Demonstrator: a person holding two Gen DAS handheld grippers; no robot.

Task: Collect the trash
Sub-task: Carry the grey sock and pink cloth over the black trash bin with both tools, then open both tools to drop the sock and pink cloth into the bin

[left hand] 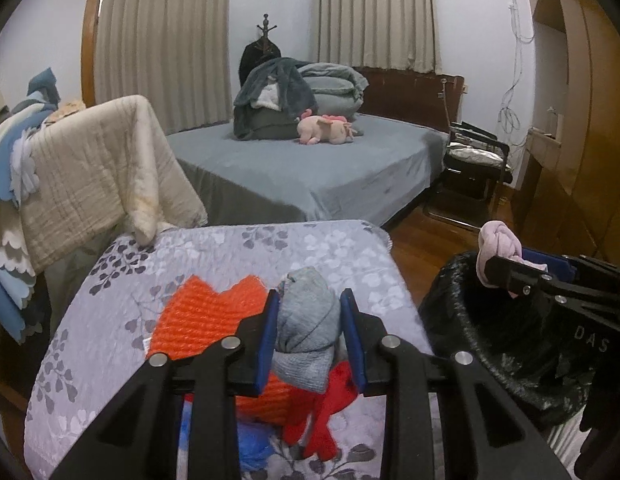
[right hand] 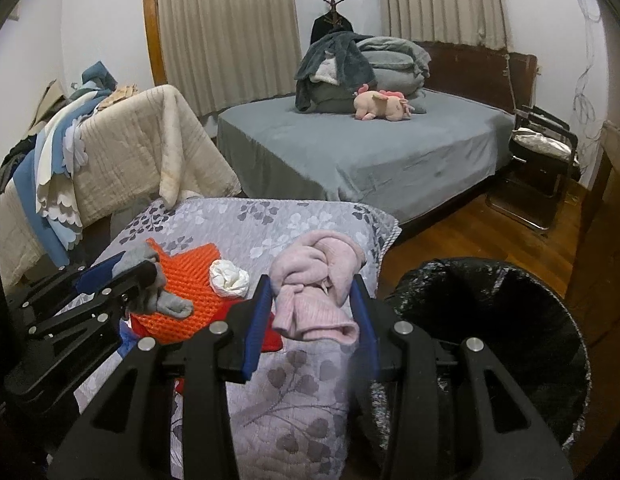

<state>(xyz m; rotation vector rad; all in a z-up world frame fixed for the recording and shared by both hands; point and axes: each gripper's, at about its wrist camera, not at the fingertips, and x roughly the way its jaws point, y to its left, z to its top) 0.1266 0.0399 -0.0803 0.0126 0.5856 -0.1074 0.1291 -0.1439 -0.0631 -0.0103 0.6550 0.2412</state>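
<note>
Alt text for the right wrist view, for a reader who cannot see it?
The right gripper is shut on a knotted pink sock above a floral-quilted surface, beside a black-lined trash bin. To its left, the left gripper holds a grey sock over an orange knit piece and a white wad.

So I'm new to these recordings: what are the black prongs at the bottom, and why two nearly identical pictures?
No robot here: a person carries a two-finger claw in each hand, with a camera on each looking along its fingers. The left claw grips a rolled grey sock; the right claw grips a pink sock bundle. Below lies a floral quilt with an orange knit piece and a white wad. A black-lined bin stands at the right.
</note>
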